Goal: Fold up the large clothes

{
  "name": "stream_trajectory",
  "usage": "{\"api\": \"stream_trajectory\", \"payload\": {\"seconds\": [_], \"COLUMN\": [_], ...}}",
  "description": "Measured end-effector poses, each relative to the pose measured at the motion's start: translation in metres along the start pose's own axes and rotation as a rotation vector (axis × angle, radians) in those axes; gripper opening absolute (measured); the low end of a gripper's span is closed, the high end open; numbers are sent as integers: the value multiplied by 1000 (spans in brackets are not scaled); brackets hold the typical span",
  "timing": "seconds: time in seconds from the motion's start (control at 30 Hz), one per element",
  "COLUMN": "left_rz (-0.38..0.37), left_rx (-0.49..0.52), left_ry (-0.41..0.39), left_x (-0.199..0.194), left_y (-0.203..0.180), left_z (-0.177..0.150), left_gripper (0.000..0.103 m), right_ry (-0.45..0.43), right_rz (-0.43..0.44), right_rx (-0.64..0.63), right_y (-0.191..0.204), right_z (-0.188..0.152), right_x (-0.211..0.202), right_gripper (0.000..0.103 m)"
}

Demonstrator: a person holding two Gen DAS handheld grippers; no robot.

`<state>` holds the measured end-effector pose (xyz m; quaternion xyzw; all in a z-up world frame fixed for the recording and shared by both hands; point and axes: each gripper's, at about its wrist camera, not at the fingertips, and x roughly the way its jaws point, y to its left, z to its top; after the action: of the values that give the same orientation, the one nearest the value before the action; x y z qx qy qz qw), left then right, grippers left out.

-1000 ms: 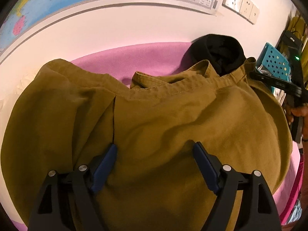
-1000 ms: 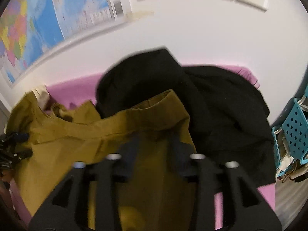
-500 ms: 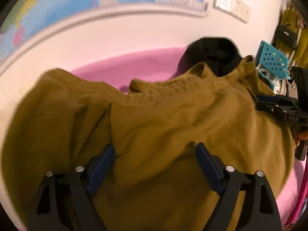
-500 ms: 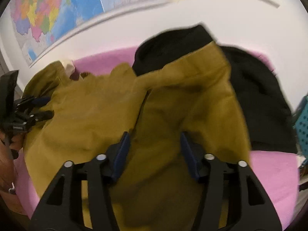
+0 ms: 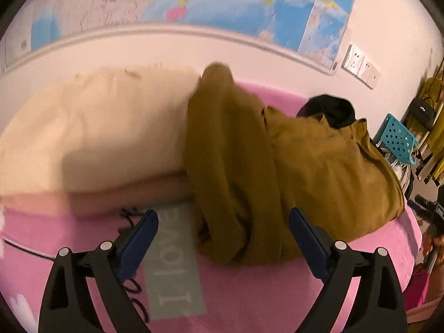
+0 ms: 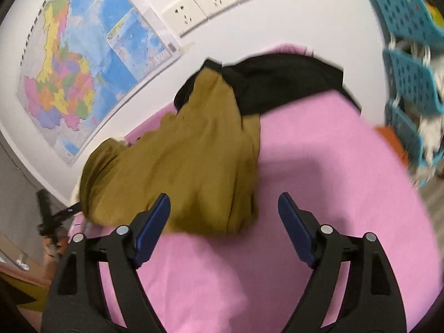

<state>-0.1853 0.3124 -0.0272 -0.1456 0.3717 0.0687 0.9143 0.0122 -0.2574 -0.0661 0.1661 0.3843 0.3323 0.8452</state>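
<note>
Lying bunched, olive garment (image 6: 194,163) leaves pink sheet (image 6: 319,172) bare rightward.

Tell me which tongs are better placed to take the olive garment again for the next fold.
Probably the left tongs: they stand open with the near edge of the olive garment lying between their pads. The right tongs are open too, but mostly above the bare pink sheet.

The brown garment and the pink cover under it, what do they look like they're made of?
The brown garment looks like matte woven cotton, maybe twill: it holds soft creases and stitched seams. The pink cover looks like a soft, slightly fuzzy fleece or brushed knit with no sheen, though blur leaves that open.
</note>
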Motion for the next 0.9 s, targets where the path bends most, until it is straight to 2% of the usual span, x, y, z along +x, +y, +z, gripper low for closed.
{"api": "stream_trajectory", "payload": {"seconds": [0.07,0.1,0.13,0.17,0.2,0.27,0.3,0.37,0.47,0.53,0.6,0.67,0.7,0.77,0.83,0.87,0.9], "left_rz": [-31,-49,-63,-73,-87,-120,-152,-193,-302,-346,-411,-458,-453,-457,-460,-444,-434], "left_rx": [11,9,4,-10,-23,-45,-64,-100,-177,-157,-148,-143,-144,-187,-213,-191,-169], "left_ry": [2,9,19,30,24,14,11,7,50,64,112,169,191,206,174,164,155], "left_x": [10,19,24,31,34,28,22,8,-14,-30,-37,-28,-22,-11,-16,-21,-25], "left_y": [-4,-7,-7,-7,-6,-2,1,7,16,11,6,3,4,11,16,15,14], "left_z": [-3,-3,-4,-4,-4,-4,-4,-4,-4,-9,-23,-41,-48,-64,-69,-71,-73], "left_gripper": [91,86,70,62,59,45,41,25,17,17,17,18,20,40,54,60,61], "right_ry": [32,44,51,43,34,36,25,-5,-112,-211,-253,-208,-152,-95,-94,-100,-107], "right_rz": [11,17,16,12,13,19,49,95,144,143,139,65,28,-11,-8,-8,-26], "right_rx": [-8,-18,-22,-34,-50,-47,-37,-27,-22,-51,-37,-20,14,49,91,95,90], "right_y": [4,8,9,11,14,14,12,10,17,24,20,7,-6,-19,-28,-29,-27], "right_z": [-7,-9,-12,-14,-13,-10,-7,3,17,24,24,18,9,-3,-14,-16,-18], "right_x": [12,21,24,27,30,36,34,19,-22,-57,-73,-67,-53,-36,-32,-33,-35], "right_gripper": [81,81,81,77,69,35,23,13,9,8,8,8,8,9,10,12,14]}}
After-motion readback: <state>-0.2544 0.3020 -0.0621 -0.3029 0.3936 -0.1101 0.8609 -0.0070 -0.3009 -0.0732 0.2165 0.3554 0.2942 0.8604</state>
